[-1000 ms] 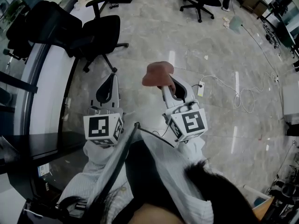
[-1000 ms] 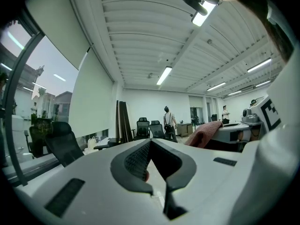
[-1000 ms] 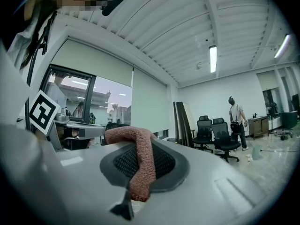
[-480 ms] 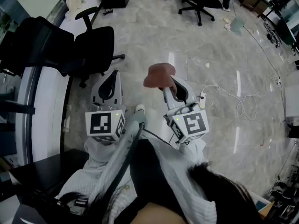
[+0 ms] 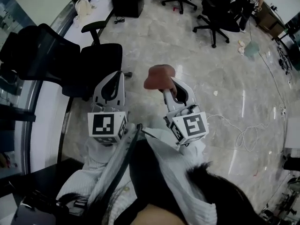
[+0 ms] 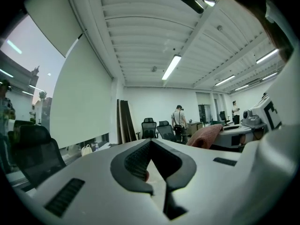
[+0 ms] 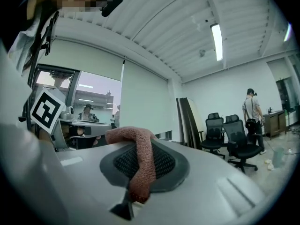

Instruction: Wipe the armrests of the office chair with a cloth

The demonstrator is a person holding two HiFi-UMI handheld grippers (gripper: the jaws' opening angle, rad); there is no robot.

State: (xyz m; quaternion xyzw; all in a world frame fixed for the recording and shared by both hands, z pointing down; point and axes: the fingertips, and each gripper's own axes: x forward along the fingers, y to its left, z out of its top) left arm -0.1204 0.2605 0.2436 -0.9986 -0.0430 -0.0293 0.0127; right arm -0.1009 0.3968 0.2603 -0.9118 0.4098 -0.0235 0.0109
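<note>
A black office chair [image 5: 101, 59] stands on the marble floor at the upper left, its armrest [image 5: 93, 27] on the far side. Its backrest [image 6: 33, 149] also shows at the left of the left gripper view. My left gripper [image 5: 115, 75] is just below the chair's seat, jaws shut with nothing between them [image 6: 152, 172]. My right gripper [image 5: 165, 81] is further right, shut on a reddish-brown cloth [image 5: 158, 75]. The cloth [image 7: 139, 156] drapes over the jaws of that gripper [image 7: 135, 182]. It is not touching the chair.
More office chairs [image 5: 220, 8] stand at the back, with a person [image 6: 178, 121] near them. A black box [image 5: 127, 1] and a white bag [image 5: 83, 6] lie by the curved white desk edge [image 5: 47, 107] at left. A white cable [image 5: 239, 130] lies on the floor at right.
The black chair has come lower in the head view, closer to the left gripper. Both grippers keep their pose, and the cloth stays in the right one.
</note>
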